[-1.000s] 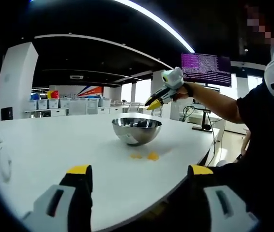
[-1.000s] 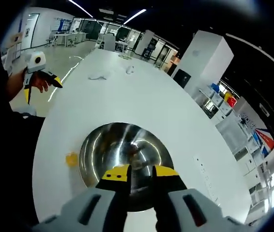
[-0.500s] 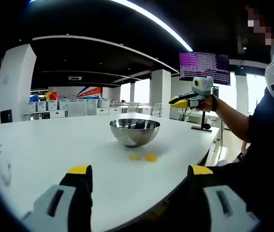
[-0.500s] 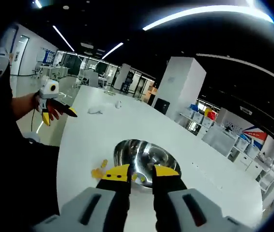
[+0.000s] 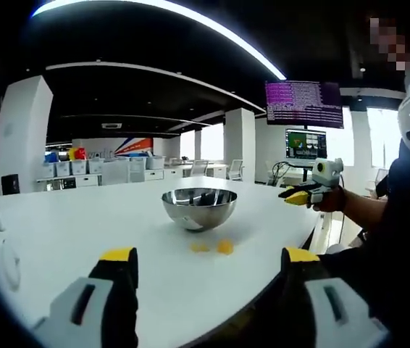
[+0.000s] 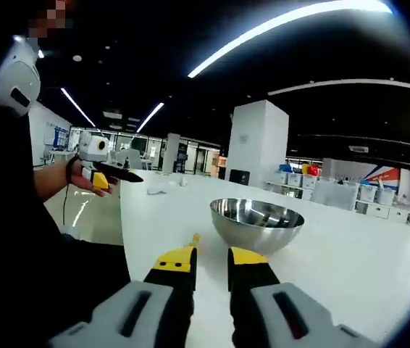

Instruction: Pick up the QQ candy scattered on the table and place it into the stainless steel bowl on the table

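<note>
The stainless steel bowl (image 5: 199, 206) (image 6: 257, 221) stands on the white table (image 5: 82, 232). Two yellow QQ candies (image 5: 224, 246) lie on the table just in front of the bowl. In the right gripper view one candy (image 6: 194, 240) shows as a thin yellow sliver past my jaw tips. My left gripper (image 5: 210, 257) is wide open and empty, low over the near table edge. My right gripper (image 6: 211, 256) has its jaws a narrow gap apart with nothing between them, level with the table and short of the bowl. It also appears to the right of the bowl as the right gripper (image 5: 300, 196).
A person's sleeve (image 5: 397, 239) fills the right of the left gripper view. The left gripper (image 6: 114, 175) hangs beyond the table's edge. Monitors (image 5: 304, 104), a white pillar (image 6: 257, 145) and shelves of bins (image 5: 89, 170) stand far behind. Small white items (image 6: 163, 190) lie far along the table.
My right gripper has come down from above the bowl and drawn back toward the table edge, now level with the tabletop. The left gripper stays put and open.
</note>
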A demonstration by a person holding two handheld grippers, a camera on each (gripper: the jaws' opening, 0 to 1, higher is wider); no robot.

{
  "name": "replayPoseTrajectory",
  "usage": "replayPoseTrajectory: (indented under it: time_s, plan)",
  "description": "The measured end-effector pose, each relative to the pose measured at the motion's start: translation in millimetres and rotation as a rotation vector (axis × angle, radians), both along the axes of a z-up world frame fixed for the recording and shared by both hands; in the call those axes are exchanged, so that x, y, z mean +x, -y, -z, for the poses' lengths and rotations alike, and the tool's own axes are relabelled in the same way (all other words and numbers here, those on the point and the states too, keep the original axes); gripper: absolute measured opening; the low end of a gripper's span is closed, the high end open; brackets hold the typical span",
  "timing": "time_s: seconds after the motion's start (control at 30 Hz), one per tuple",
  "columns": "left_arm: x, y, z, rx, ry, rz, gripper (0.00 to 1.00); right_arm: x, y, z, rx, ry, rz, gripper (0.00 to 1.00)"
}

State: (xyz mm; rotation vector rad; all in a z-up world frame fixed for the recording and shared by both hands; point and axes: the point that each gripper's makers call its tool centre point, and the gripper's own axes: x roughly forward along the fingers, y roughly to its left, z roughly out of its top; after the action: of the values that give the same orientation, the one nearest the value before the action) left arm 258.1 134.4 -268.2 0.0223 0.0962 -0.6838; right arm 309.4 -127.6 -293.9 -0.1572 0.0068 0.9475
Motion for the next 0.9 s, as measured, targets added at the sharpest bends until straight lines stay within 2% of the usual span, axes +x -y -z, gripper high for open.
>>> replayPoseTrajectory:
  time_s: [0.27, 0.43, 0.53, 0.73, 0.9]
  plan:
    - [-1.3, -1.1, 2.4, 0.003, -0.004, -0.002, 0.80, 9.7, -12.5, 4.0, -0.002, -0.019, -0.008, 0.18]
    - [-0.9, -6.6, 3.3, -0.004, -0.006, -0.011, 0.79, 16.7, -29.6, 6.7, -0.004, -0.036, -0.017, 0.17]
    - [-0.3, -8.1, 4.6, -0.008, -0.009, -0.012, 0.79, 24.7, -43.5, 14.1, -0.031, -0.048, -0.023, 0.17]
    - [-1.1, -9.7, 9.3, -0.009, -0.021, -0.008, 0.79, 37.4, -78.5, 39.7, -0.142, -0.057, -0.063, 0.17]
    - [-3.2, -16.0, 8.9, -0.012, -0.019, -0.017, 0.79, 49.3, -101.9, 56.9, -0.204, -0.071, -0.082, 0.17]
